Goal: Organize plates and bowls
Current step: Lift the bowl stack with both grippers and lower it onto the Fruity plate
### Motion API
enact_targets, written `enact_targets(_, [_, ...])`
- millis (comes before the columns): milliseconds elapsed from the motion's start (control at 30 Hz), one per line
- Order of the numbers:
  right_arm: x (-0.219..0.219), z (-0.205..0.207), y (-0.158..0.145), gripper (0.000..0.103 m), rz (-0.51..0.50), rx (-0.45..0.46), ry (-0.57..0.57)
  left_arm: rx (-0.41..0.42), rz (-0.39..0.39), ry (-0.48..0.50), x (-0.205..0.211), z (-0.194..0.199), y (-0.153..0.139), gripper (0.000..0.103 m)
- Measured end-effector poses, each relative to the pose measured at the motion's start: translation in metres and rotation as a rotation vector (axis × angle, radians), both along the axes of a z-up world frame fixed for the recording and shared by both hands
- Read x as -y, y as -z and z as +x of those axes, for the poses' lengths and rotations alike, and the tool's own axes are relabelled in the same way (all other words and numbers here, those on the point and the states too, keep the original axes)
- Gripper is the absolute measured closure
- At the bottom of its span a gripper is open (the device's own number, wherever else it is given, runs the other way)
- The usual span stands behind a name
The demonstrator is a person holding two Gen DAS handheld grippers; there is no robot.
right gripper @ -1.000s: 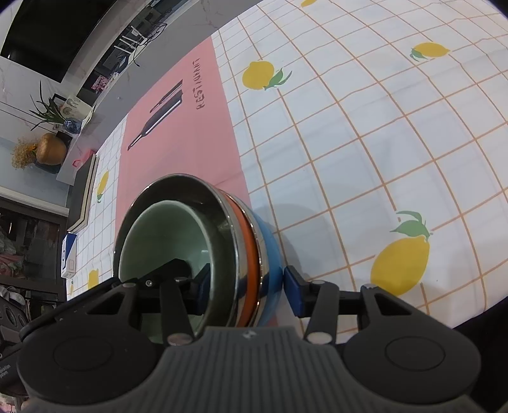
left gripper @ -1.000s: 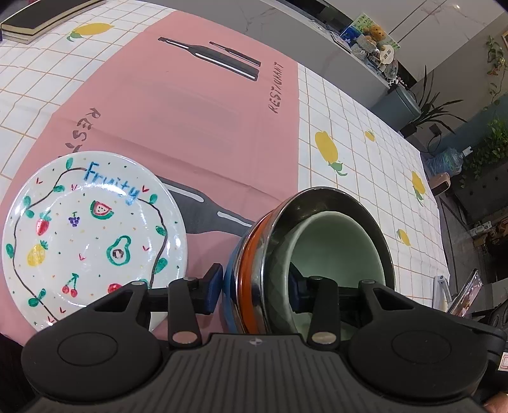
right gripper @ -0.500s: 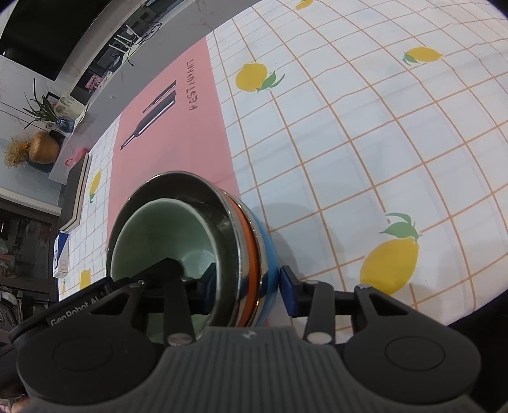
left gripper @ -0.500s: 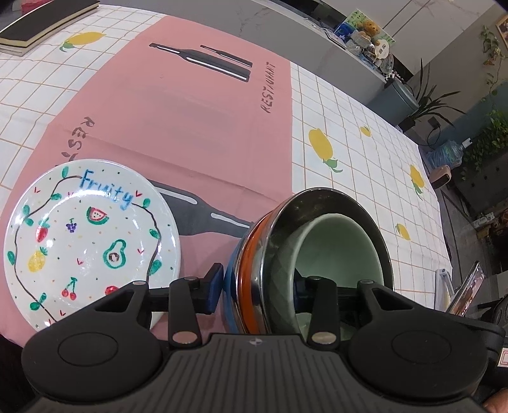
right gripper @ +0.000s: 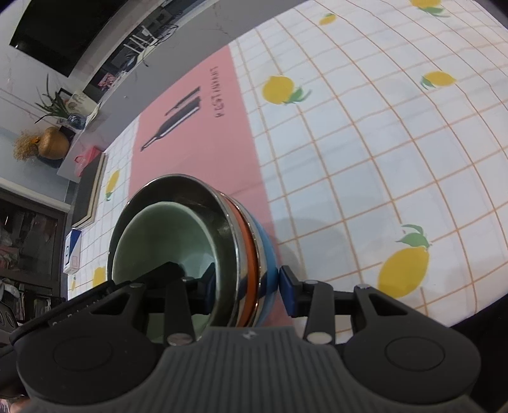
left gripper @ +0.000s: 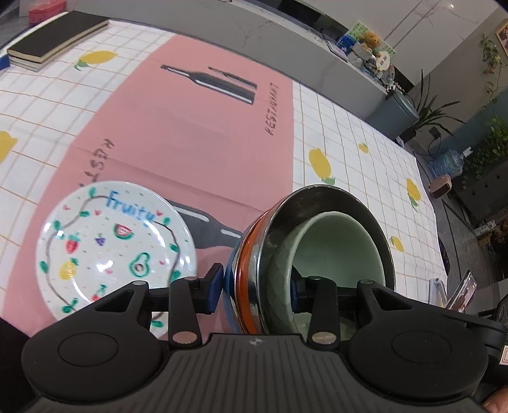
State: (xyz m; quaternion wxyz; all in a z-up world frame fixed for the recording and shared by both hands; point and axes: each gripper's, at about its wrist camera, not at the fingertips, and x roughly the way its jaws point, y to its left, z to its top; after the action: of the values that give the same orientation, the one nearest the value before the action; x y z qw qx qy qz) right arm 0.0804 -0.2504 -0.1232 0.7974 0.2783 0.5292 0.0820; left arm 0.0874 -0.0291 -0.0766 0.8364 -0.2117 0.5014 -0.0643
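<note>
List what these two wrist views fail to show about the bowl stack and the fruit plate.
- Bowl stack: its base and any contact with the tablecloth, hidden by the left gripper body in the left view and the right gripper body in the right.
- Green bowl: near rim, covered by gripper fingers in both views.
- Fruit plate: near edge behind the left gripper; absent from the right view.

Table under a white grid tablecloth [left gripper: 355,149] printed with lemons; pink "RESTAURANT" mat [left gripper: 197,133] across its middle. Dark notebooks [left gripper: 54,39] at 10 o'clock in the left view. Grey counter [left gripper: 285,28] at 12, cluttered shelf items [left gripper: 365,44] at 1. Potted plants [left gripper: 489,139] and water jug [left gripper: 447,163] at 3.
</note>
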Motion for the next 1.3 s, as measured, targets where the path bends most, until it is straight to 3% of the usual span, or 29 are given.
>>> enact_targets(567, [-0.083,0.021,-0.026,0.064,-0.005,0.033,-0.164,0.0,0.011,-0.161,-0.077,-0.015,-0.021,0.06])
enact_targets(900, [-0.132,0.031,-0.014,0.064,-0.012,-0.004,-0.254,-0.038,0.009,-0.251,-0.121,-0.024,-0.009,0.06])
enact_targets(1300, [-0.149,0.038,-0.002,0.064,-0.056,-0.023,-0.277,-0.072,-0.003,-0.265,-0.131,-0.022,0.01,0.06])
